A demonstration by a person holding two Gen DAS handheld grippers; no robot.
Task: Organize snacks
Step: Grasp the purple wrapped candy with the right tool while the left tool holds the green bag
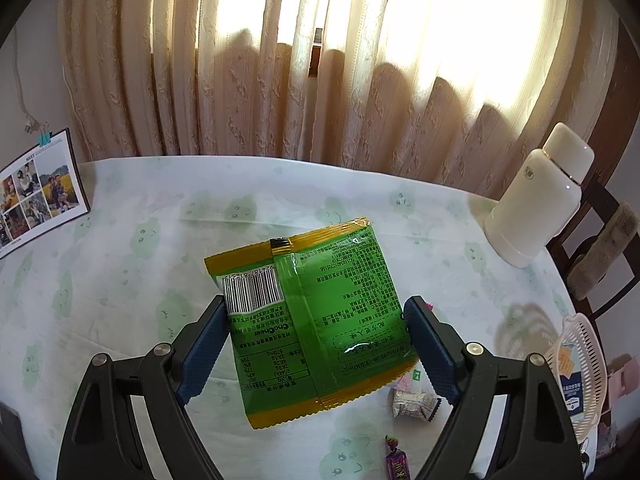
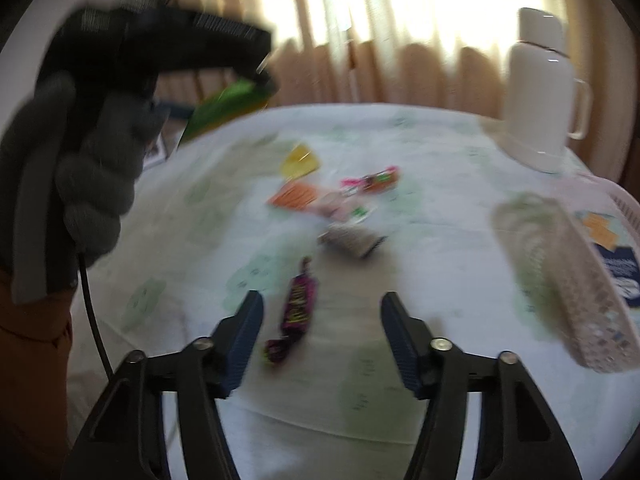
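My left gripper (image 1: 316, 308) is shut on a green and yellow snack bag (image 1: 316, 316) and holds it above the table, back side up. The bag also shows in the blurred right wrist view (image 2: 224, 104), under the gloved left hand. My right gripper (image 2: 322, 304) is open and empty, low over the table, with a purple candy (image 2: 294, 312) lying between its fingers. Small snacks lie beyond it: a silver packet (image 2: 352, 240), an orange packet (image 2: 296, 196), a yellow one (image 2: 300, 162) and a pink-green one (image 2: 372, 180). A silver packet (image 1: 414, 402) and the purple candy (image 1: 396, 460) lie below the bag.
A pale slotted basket (image 2: 560, 280) stands at the right, holding a blue packet (image 2: 620, 272); it also shows in the left wrist view (image 1: 576, 364). A white flask (image 1: 540, 196) (image 2: 540, 88) stands at the far right. A photo card (image 1: 36, 192) is at the left. Curtains hang behind.
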